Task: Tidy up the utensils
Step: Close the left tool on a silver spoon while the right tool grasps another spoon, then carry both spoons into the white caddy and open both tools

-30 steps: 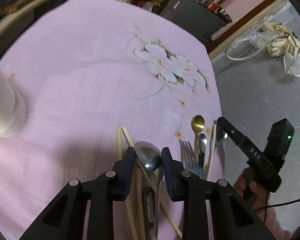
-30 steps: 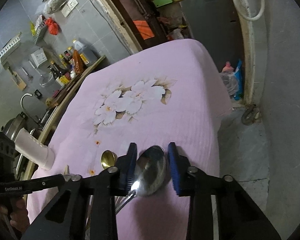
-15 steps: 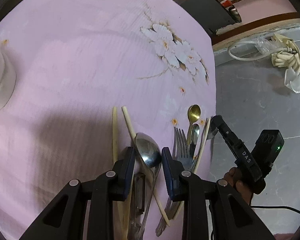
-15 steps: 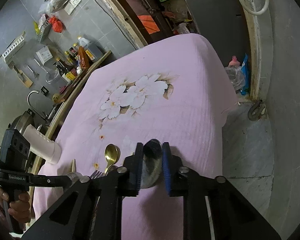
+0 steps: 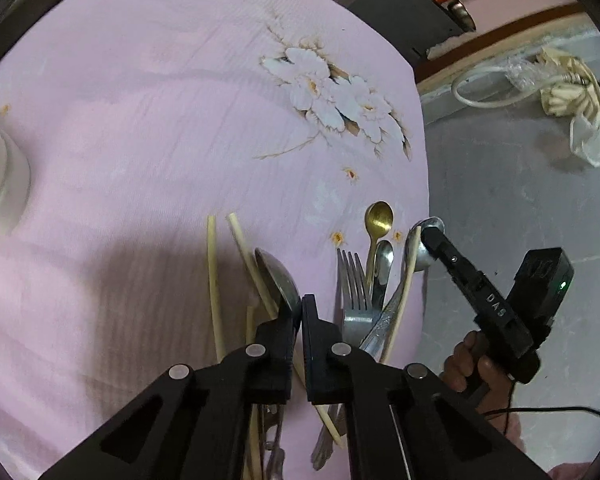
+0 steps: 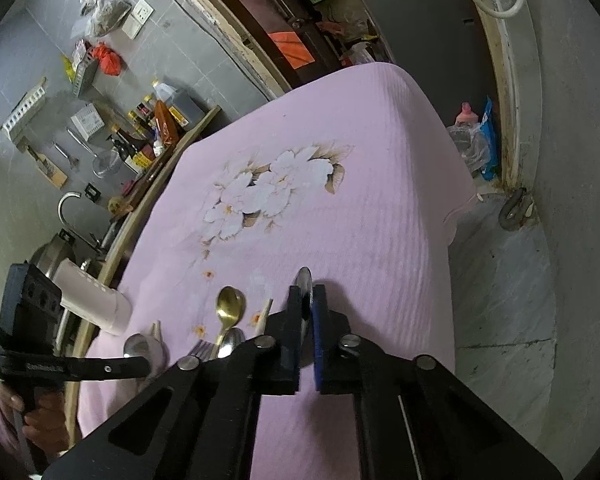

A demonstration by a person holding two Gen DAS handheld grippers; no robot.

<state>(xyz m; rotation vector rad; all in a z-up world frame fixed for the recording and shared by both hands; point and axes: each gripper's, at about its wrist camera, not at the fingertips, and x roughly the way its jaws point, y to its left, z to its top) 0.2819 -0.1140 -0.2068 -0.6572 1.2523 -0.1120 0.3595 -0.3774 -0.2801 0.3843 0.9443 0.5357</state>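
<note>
Two spoons are in my grip at once, one in each tool. My left gripper (image 5: 301, 312) has its jaws pressed together on the edge of a large steel spoon (image 5: 278, 276) that lies across the pale chopsticks (image 5: 214, 280) in the heap near the table's front edge. My right gripper (image 6: 307, 304) is clamped on the bowl of a second steel spoon (image 6: 303, 280), which stands on edge between the pads, just to the right of the gold spoon (image 6: 230, 306). That gold spoon is my landmark: the fork (image 5: 354, 284) and a smaller spoon lie touching it on its near side, and the white holder (image 6: 94, 302) stands well to its left on the pink cloth (image 6: 340, 200). I judge this the picking step, sorting spoons out of the tangle. Next I must lift cleanly, without dragging chopsticks along, and carry both toward the holder, I suppose.
</note>
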